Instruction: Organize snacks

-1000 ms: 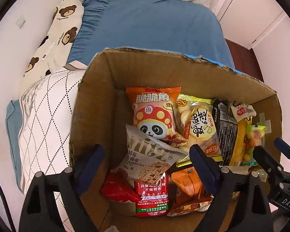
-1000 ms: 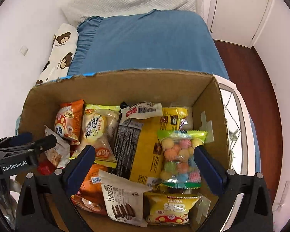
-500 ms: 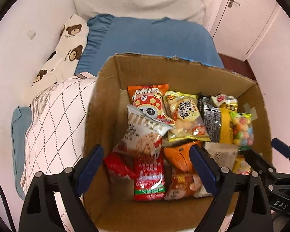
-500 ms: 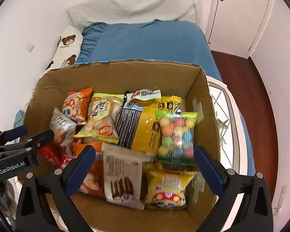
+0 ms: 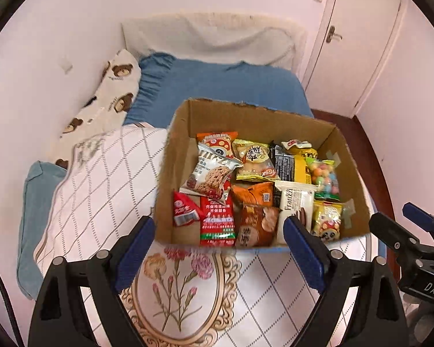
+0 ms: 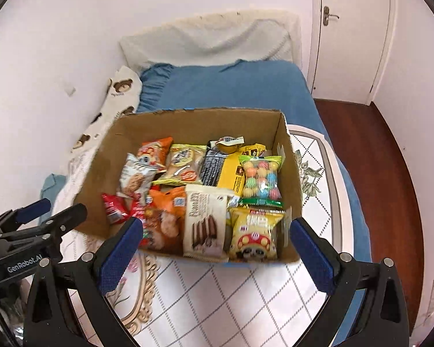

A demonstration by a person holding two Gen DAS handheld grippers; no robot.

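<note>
Here, a cardboard box sitting on a bed, on a white quilt with a diamond grid and a flower oval. Behind it a blue blanket, a bear-print pillow along the left wall, a pale headboard cover, a white door at the far right.

Inside the box, snacks packed flat in rough rows. Back row, left to right: orange mushroom bag, grey cookie pack leaning over it, yellow-green pastry pack, black-and-yellow bag, clear candy-ball bag. Front row: red packet at the left wall, red-and-green pack, orange bag above a brown one, white wafer pack, yellow panda bag by the right wall.

Left gripper released, blue pads wide apart, nothing between them, held above and just short of the box's near edge. Right gripper likewise spread and empty, hovering over the near edge, its black body showing at the right border of the left view. Neither touching box or snacks.
</note>
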